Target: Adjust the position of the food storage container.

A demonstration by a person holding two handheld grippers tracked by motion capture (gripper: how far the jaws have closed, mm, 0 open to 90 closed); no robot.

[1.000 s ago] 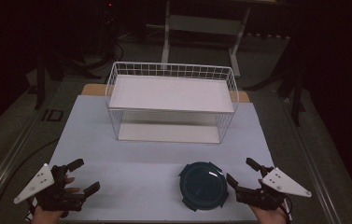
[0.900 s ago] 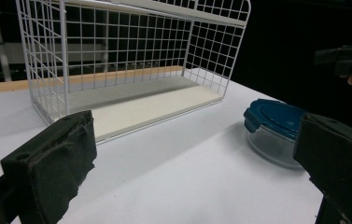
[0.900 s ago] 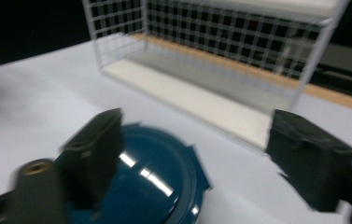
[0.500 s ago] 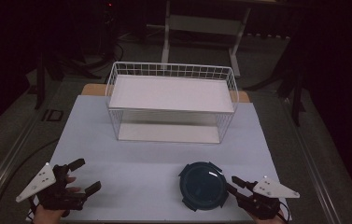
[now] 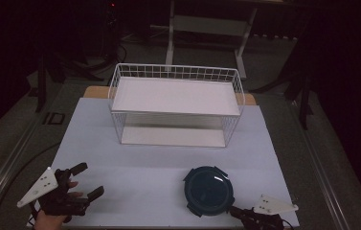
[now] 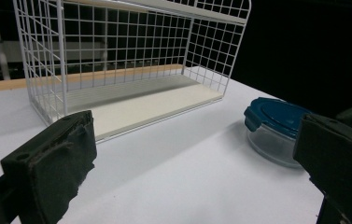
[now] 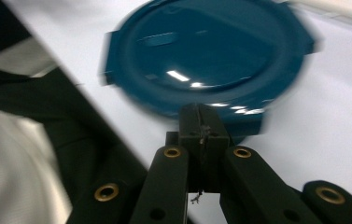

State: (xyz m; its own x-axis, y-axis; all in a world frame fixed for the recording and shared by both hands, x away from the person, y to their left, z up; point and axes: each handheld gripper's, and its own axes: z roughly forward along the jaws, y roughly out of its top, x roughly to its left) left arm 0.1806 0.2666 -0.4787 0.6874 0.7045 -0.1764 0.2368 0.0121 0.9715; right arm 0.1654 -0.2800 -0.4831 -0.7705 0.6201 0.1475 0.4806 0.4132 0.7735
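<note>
**Closing in on the container's lid tab**

Bringing my right gripper (image 7: 200,122) down at the near edge of the round glass container with the dark blue clip-on lid (image 5: 208,190), I see its jaws have just been closing and now meet, with nothing visibly between them. They sit just beside a lid tab, probably to lift it. My left gripper (image 5: 83,181) waits wide open and empty, well apart. The container sits on the white table (image 5: 135,163), in front of the white wire rack (image 5: 175,105).
</note>
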